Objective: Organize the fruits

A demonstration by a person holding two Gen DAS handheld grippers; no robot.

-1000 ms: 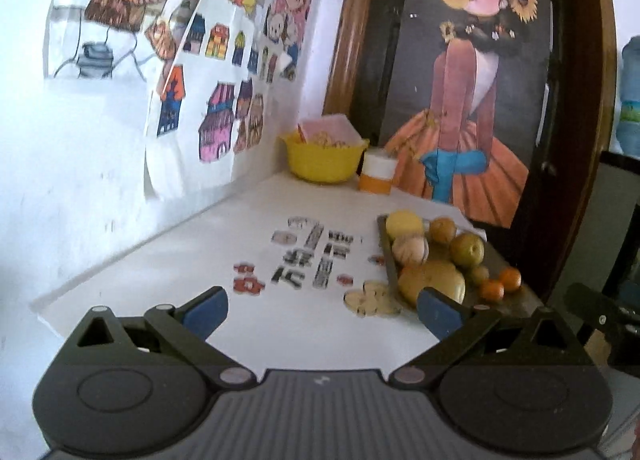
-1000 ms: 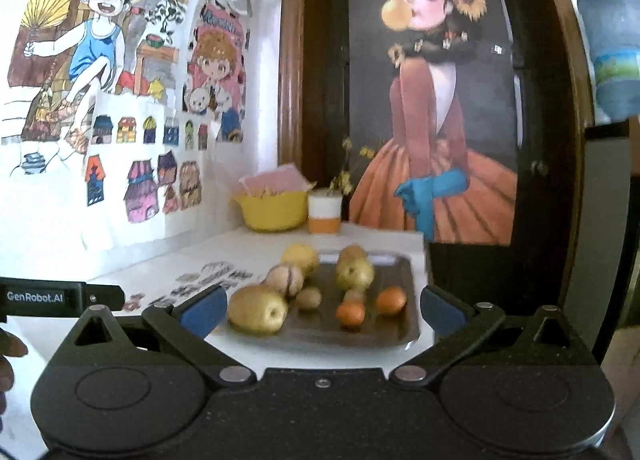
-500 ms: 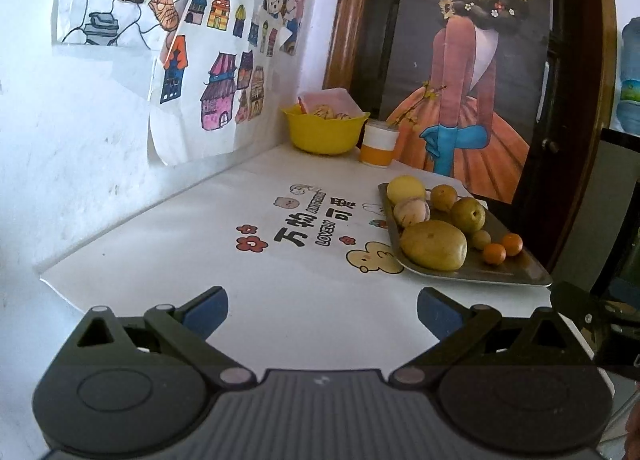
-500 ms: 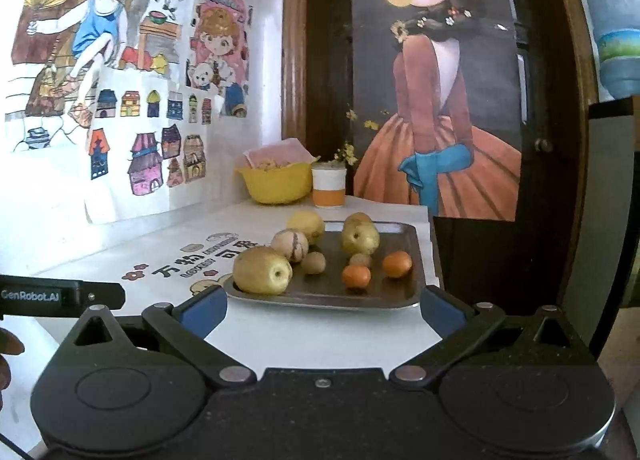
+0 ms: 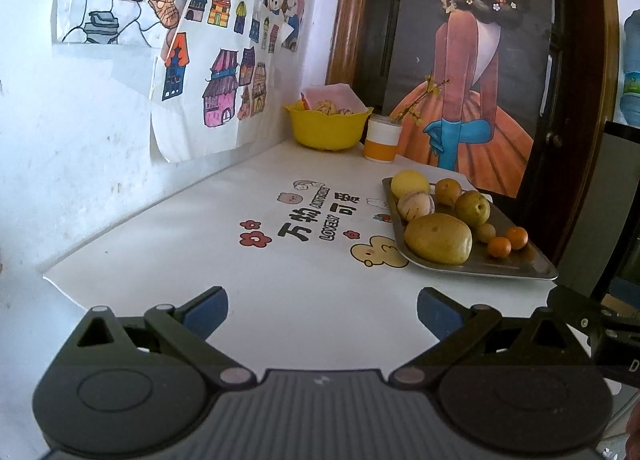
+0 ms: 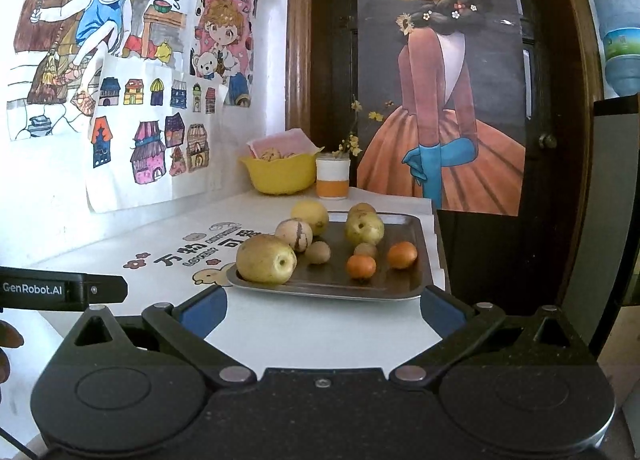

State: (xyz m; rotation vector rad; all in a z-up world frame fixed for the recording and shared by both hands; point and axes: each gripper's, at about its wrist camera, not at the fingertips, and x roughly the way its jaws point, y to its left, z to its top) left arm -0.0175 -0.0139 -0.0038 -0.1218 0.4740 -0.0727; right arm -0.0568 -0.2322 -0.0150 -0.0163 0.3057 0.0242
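blue-padded fingers [image 6: 204,310] of the right gripper [image 6: 322,310] are standing wide apart, holding nothing, and are framing the near edge of the shallow rectangular steel tray [image 6: 332,288]. judgement: that spread is suiting an approach to the tray's load. the left gripper [image 5: 322,310] is also gaping, its fingers [image 5: 206,310] hovering empty over the bare white table cover [image 5: 200,260], well apart from the tray [image 5: 516,270] and to its left.

tray contents, near to far, right wrist view: large yellow-green pear-like fruit [image 6: 266,258] is sitting at the near left corner, touching the rim; two small orange tangerines [image 6: 361,266] are lying side by side toward the right; a small brownish round fruit [image 6: 318,252] is sitting between them and the pale striped round fruit [image 6: 299,234]; behind are a green-yellow apple-like fruit [image 6: 364,228] and a smooth yellow round fruit [image 6: 310,216]. all fruit seen is lying on the tray, loosely grouped; whether this is sorted or awaiting sorting, i cannot tell.

farther back, against the wall corner, a yellow plastic bowl [image 6: 280,175] is holding pale lumpy items and pink paper; kind unclear. just beside it an orange-and-white cup [image 6: 333,177] is carrying a sprig of yellow flowers.
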